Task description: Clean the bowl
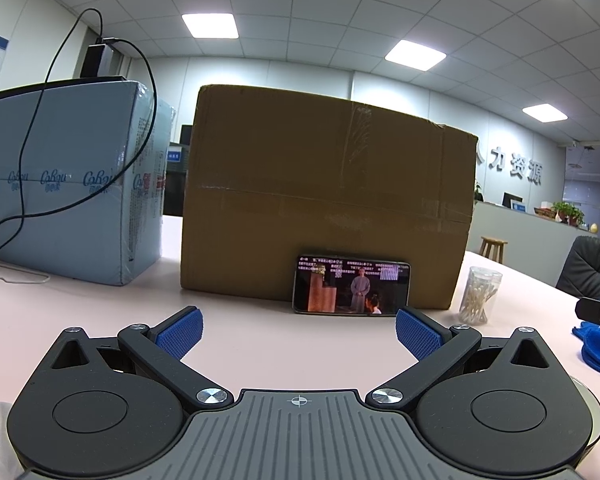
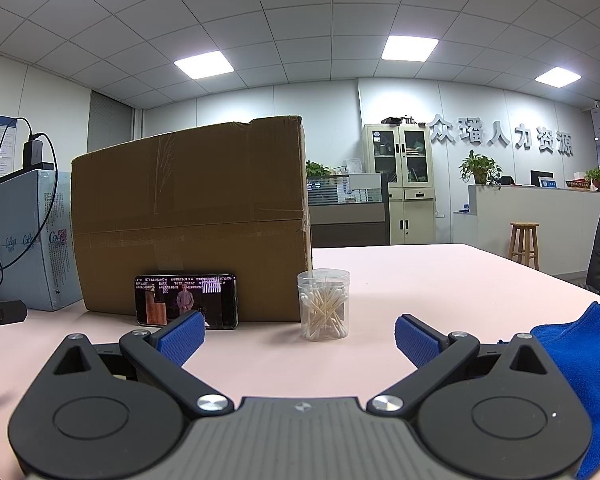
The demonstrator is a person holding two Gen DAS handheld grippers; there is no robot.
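Observation:
My left gripper hovers low over the pink table, open, with nothing between its blue pads. A grey curved edge pokes out behind its right housing; it may be the bowl's rim, mostly hidden. A blue cloth lies at the right edge of the left wrist view. My right gripper is also open and empty above the table. The same blue cloth lies just right of its right finger, partly under the housing. No bowl shows in the right wrist view.
A large cardboard box stands ahead with a phone leaning on it, screen lit. A clear jar of cotton swabs stands to the box's right. A pale blue wrapped package with a black cable is at left.

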